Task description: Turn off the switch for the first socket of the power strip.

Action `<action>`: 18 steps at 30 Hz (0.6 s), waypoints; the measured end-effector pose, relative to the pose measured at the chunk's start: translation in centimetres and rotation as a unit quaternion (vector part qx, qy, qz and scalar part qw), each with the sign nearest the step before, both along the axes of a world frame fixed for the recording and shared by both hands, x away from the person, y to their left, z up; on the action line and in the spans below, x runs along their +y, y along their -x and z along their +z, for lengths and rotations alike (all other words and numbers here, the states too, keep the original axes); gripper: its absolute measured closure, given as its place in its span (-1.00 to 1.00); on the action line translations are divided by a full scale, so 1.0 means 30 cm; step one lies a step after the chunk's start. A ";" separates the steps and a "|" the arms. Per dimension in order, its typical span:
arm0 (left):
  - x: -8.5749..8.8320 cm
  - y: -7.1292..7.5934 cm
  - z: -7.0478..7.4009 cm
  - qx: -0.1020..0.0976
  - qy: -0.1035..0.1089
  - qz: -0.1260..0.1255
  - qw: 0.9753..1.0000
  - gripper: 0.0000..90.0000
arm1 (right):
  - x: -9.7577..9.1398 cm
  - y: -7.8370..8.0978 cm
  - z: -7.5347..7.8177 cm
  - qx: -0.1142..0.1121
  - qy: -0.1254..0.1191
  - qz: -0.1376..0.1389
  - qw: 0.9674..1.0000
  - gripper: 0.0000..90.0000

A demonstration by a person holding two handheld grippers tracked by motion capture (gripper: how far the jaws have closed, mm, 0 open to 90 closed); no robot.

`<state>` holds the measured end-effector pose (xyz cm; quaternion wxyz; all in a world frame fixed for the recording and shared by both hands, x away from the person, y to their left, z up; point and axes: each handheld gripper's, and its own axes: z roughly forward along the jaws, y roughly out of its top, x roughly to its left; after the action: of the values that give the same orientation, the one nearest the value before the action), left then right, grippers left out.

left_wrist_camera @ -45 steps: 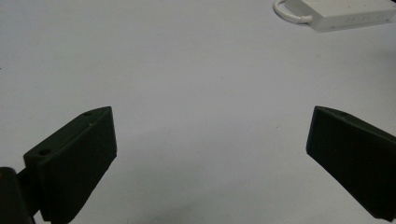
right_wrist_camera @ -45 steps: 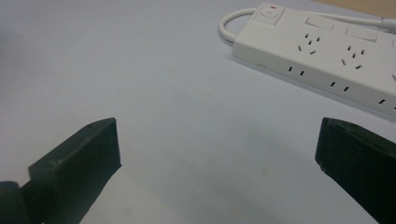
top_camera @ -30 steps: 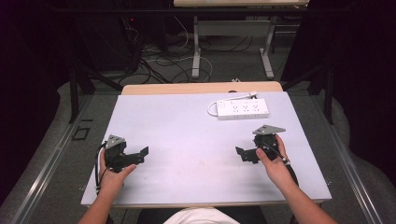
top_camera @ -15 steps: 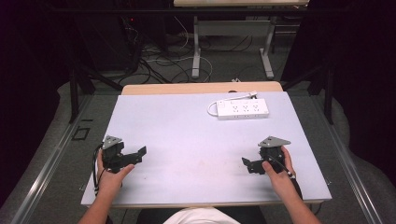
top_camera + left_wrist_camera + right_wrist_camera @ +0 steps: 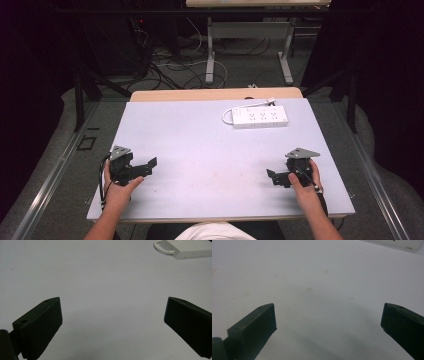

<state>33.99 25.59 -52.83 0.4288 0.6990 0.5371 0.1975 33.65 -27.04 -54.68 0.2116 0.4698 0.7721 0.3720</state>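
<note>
A white power strip (image 5: pixel 260 116) lies flat at the back right of the pale table (image 5: pixel 200 145), its cord curled at its left end. It also appears at the top right of the left gripper view as the power strip (image 5: pixel 186 248), and its edge (image 5: pixel 402 243) crosses the top of the right gripper view. My left gripper (image 5: pixel 148 165) rests near the table's front left, held by a hand, open and empty (image 5: pixel 112 315). My right gripper (image 5: pixel 272 176) sits near the front right, also open with nothing between its jaws (image 5: pixel 328 320).
A wooden table edge (image 5: pixel 215 94) runs behind the pale top. Beyond it, cables (image 5: pixel 170 60) lie on the floor around metal desk legs (image 5: pixel 210 55). The person's forearms come in over the front edge (image 5: pixel 215 218).
My right gripper has moved back toward the front right edge of the table and a little outward. The left gripper has barely shifted.
</note>
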 end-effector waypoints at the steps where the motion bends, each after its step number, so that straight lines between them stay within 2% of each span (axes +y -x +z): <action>1: 0.000 0.001 0.001 0.001 0.000 -0.001 1.000 -0.96 | -0.003 -0.002 -0.003 0.001 0.002 -0.005 1.000 -1.00; 4: 0.000 0.001 0.001 0.001 0.002 0.000 1.000 -0.96 | -0.010 -0.004 -0.007 0.010 -0.003 -0.013 1.000 -1.00; 18: -0.001 -0.025 -0.004 0.005 0.006 0.007 1.000 -0.96 | -0.041 -0.008 -0.015 0.013 -0.012 -0.032 0.999 -1.00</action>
<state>34.72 25.56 -52.94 0.4284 0.6939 0.5454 0.1938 33.89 -28.28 -55.12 0.2079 0.5013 0.7550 0.3680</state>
